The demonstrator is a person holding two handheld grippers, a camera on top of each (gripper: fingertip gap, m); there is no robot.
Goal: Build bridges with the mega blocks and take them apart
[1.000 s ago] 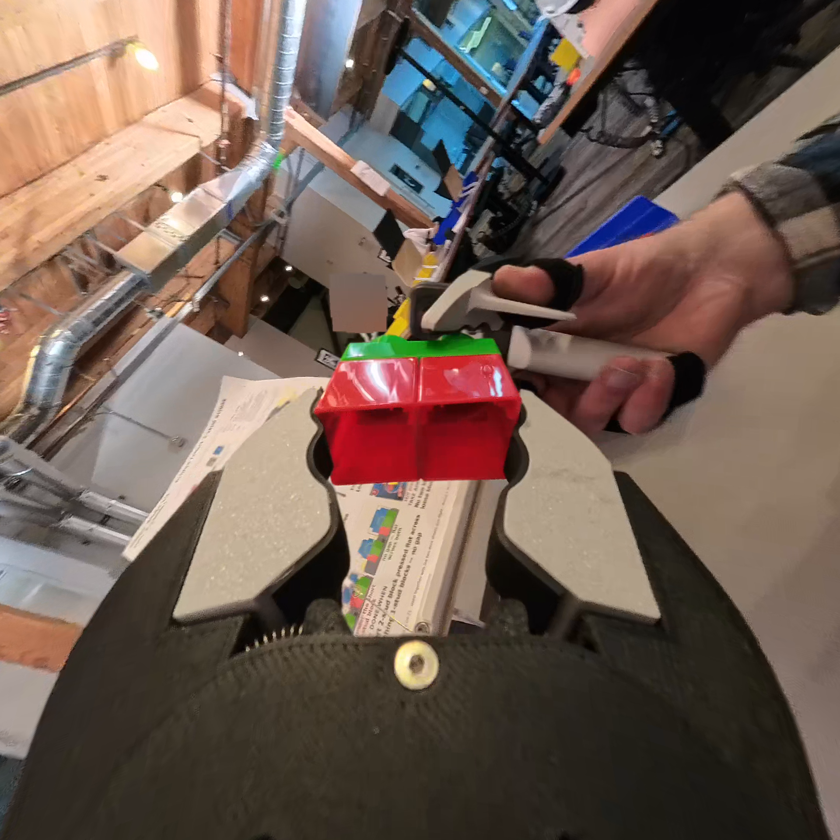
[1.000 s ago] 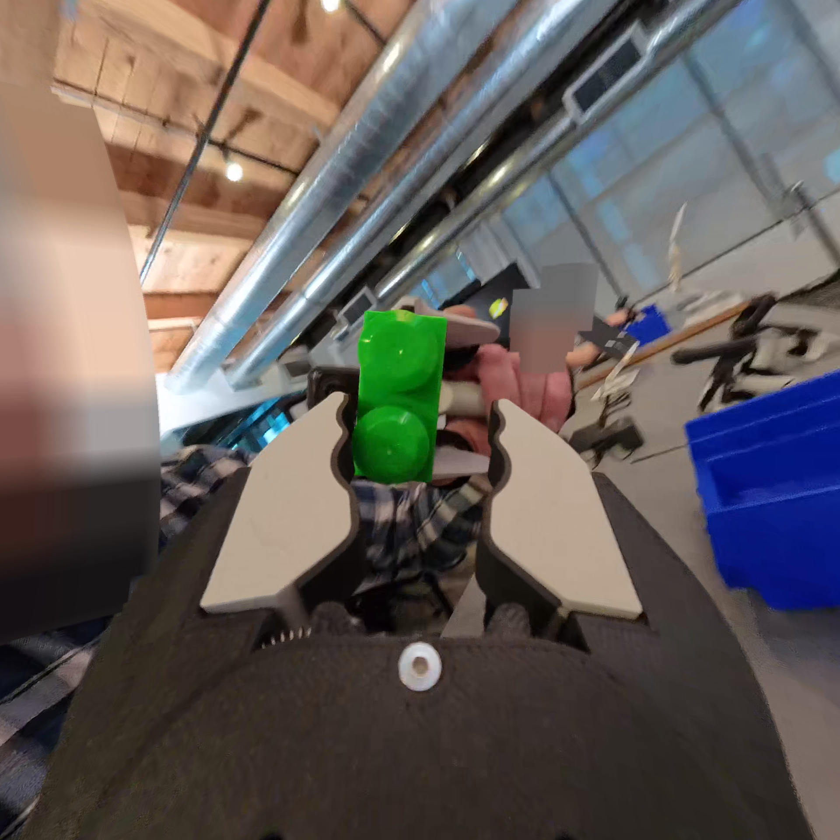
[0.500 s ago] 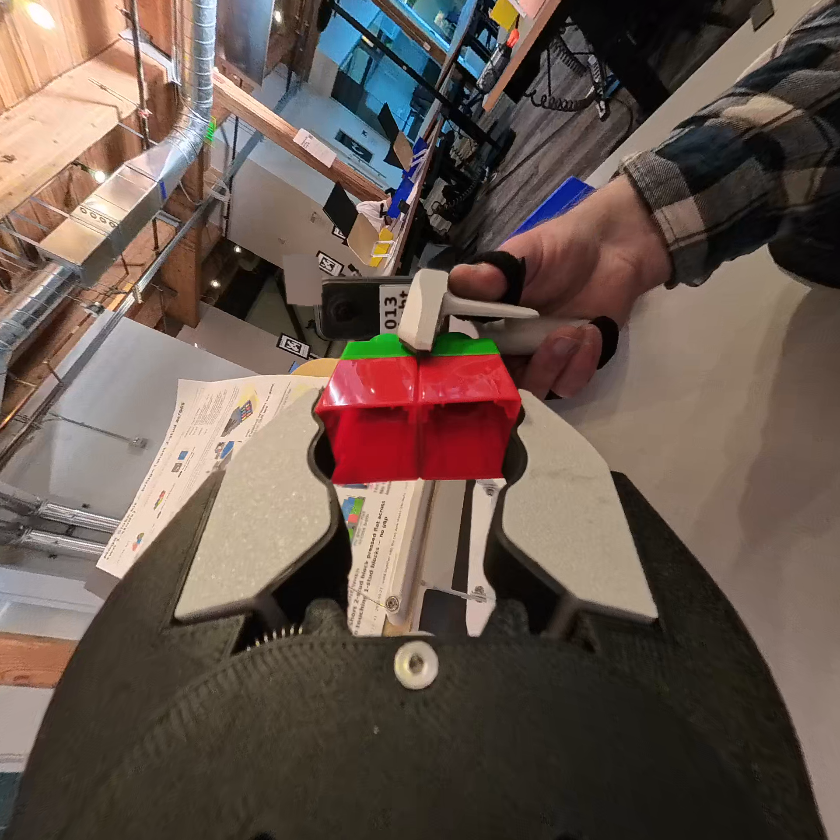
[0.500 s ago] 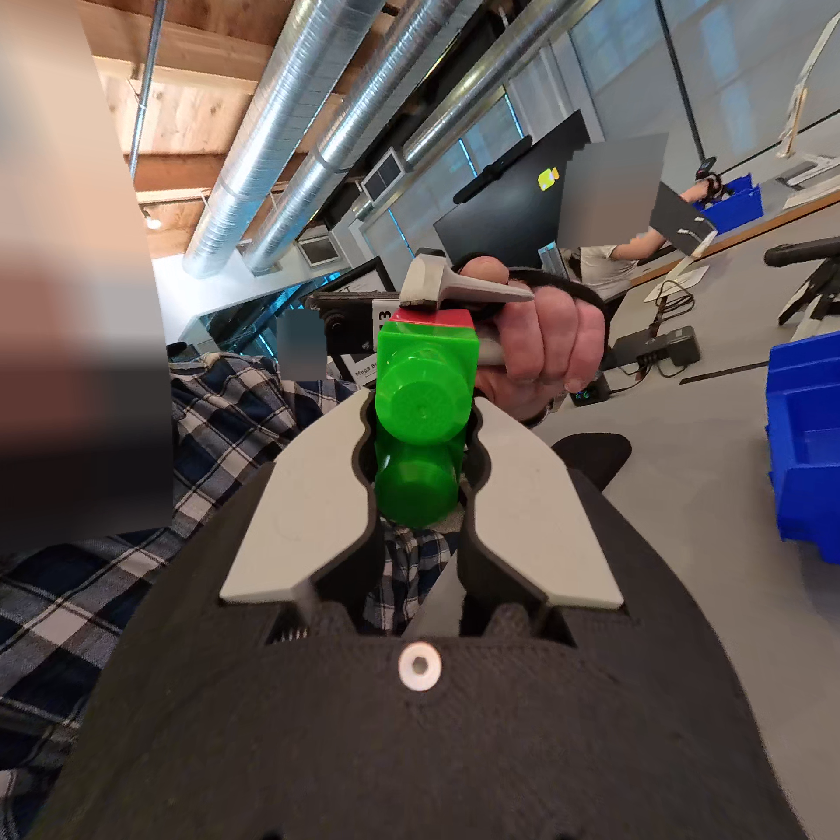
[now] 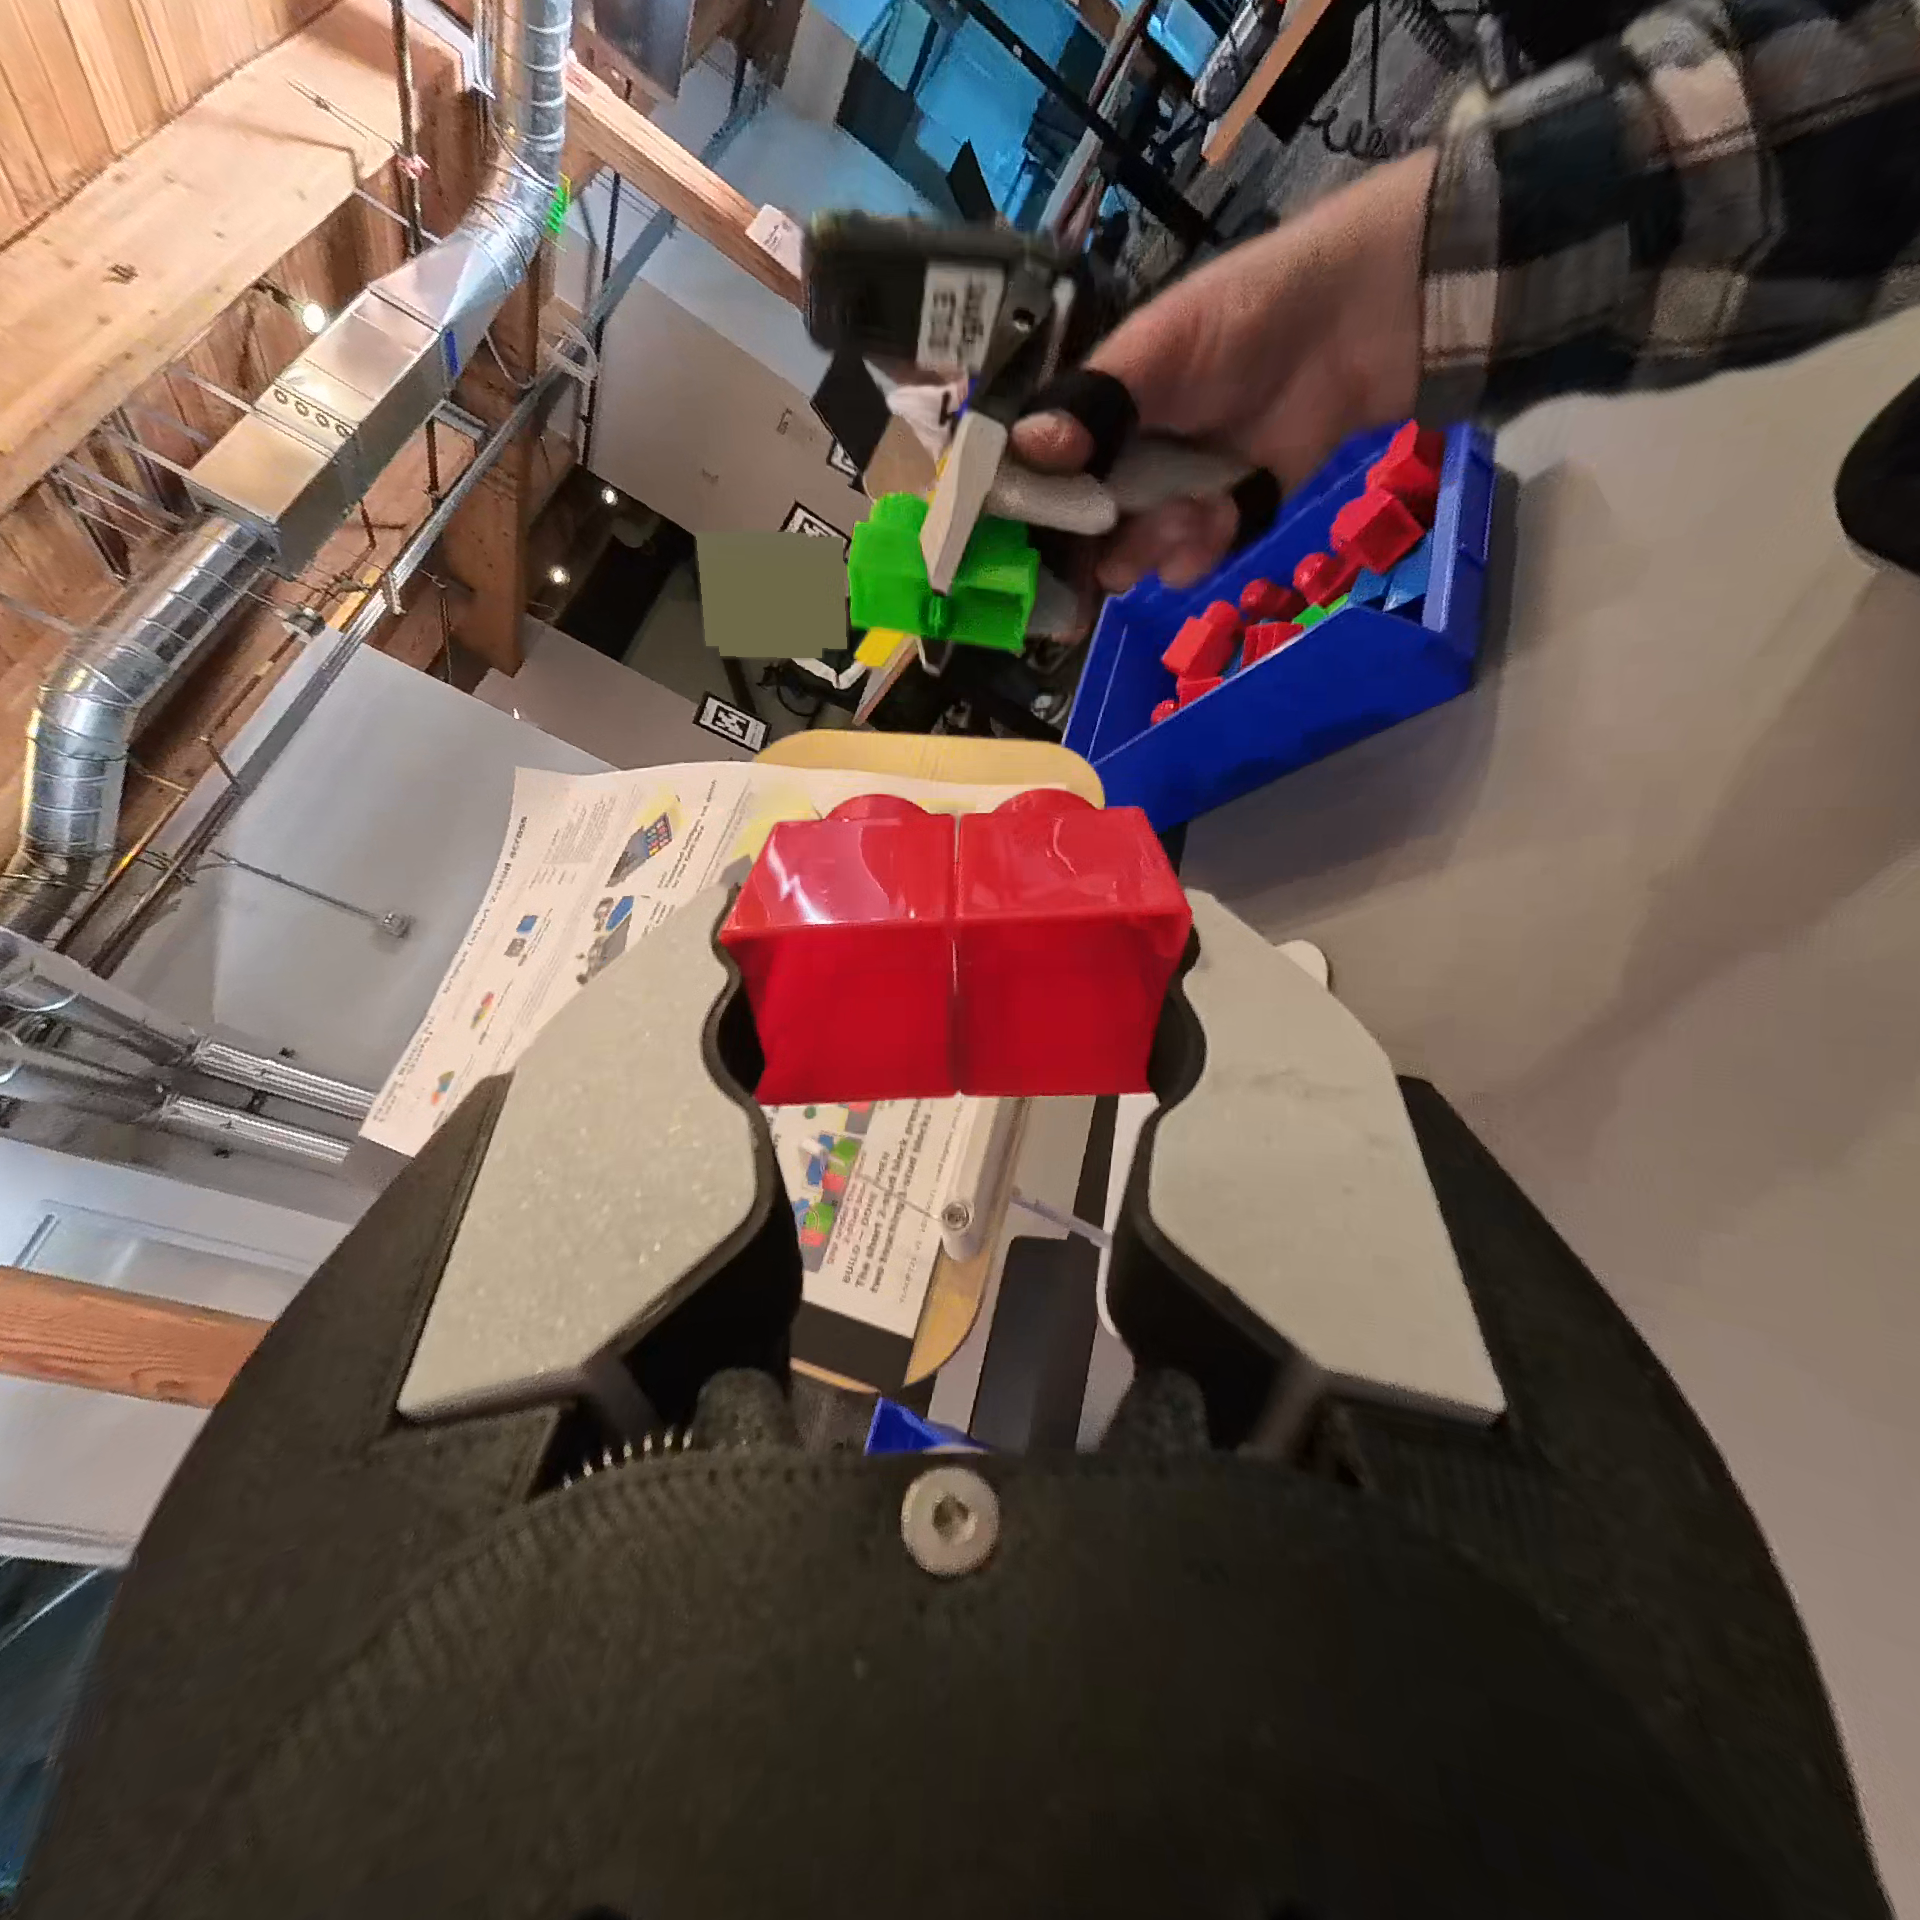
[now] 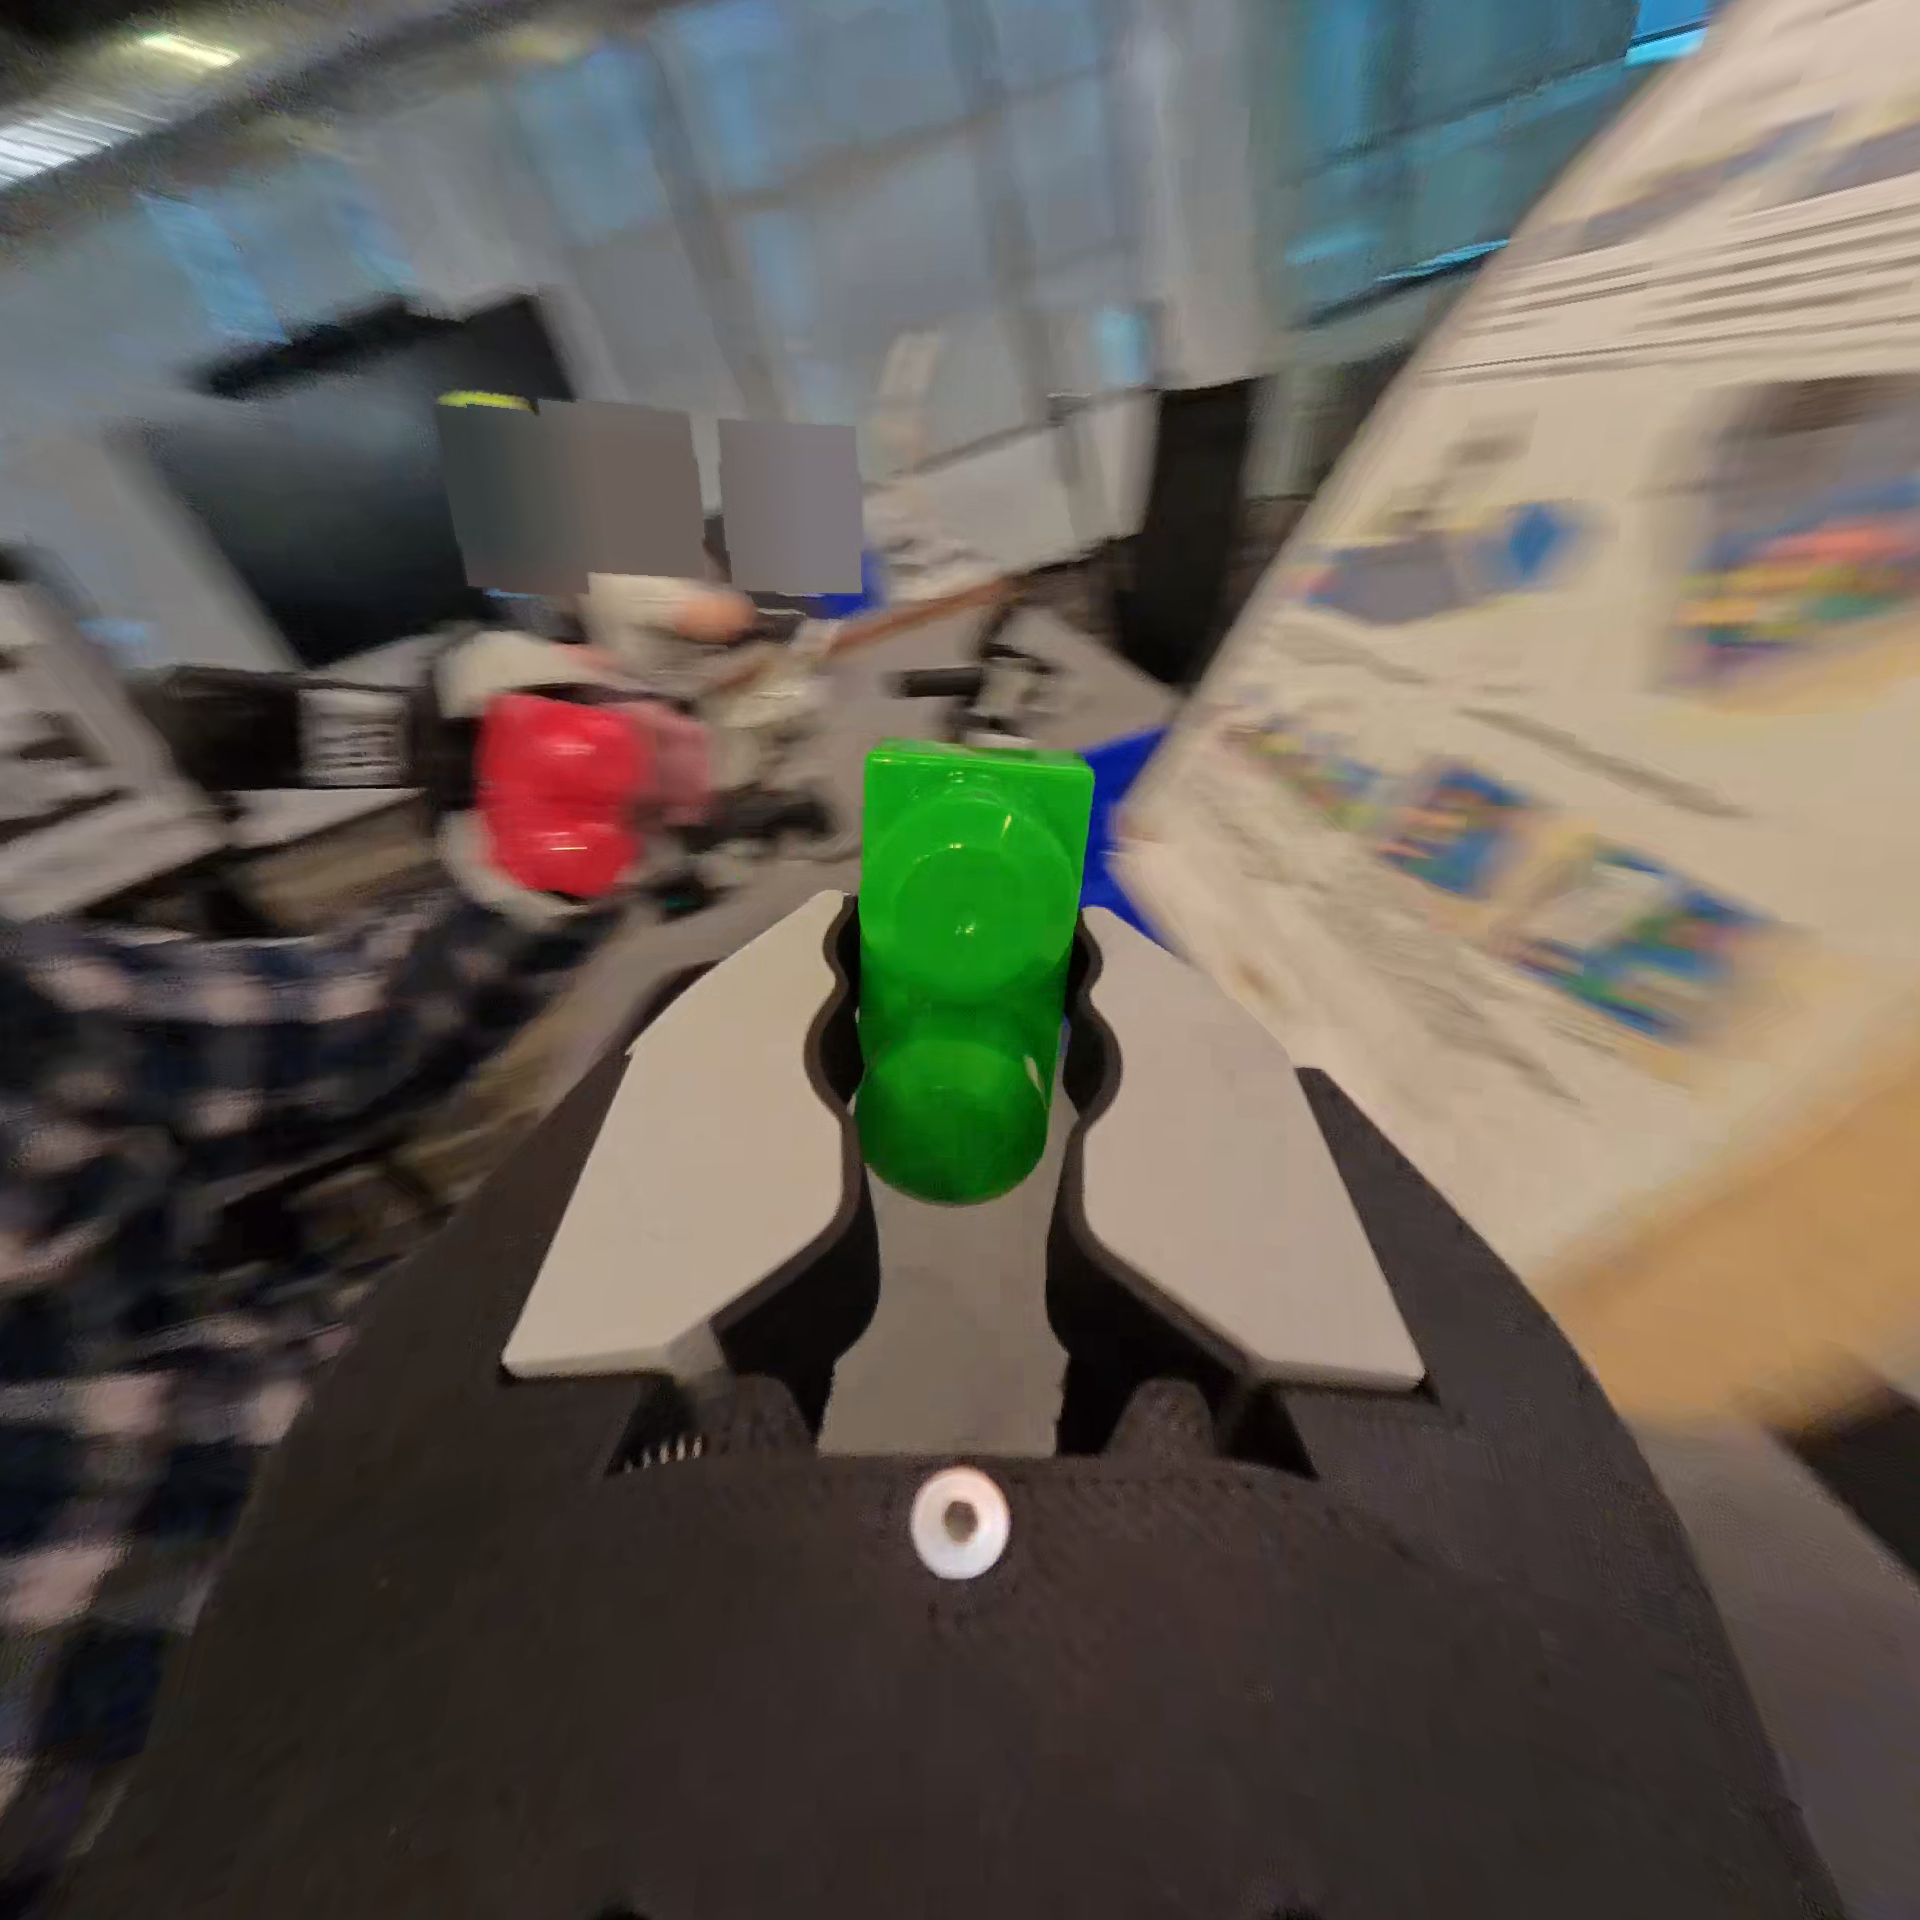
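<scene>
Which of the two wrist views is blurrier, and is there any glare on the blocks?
Right wrist view: heavy motion blur smears the instruction sheet and background, though the green block stays fairly sharp. Left wrist view: mostly crisp, white glare streaks on the red block; only the far hand-held gripper is slightly blurred.
</scene>
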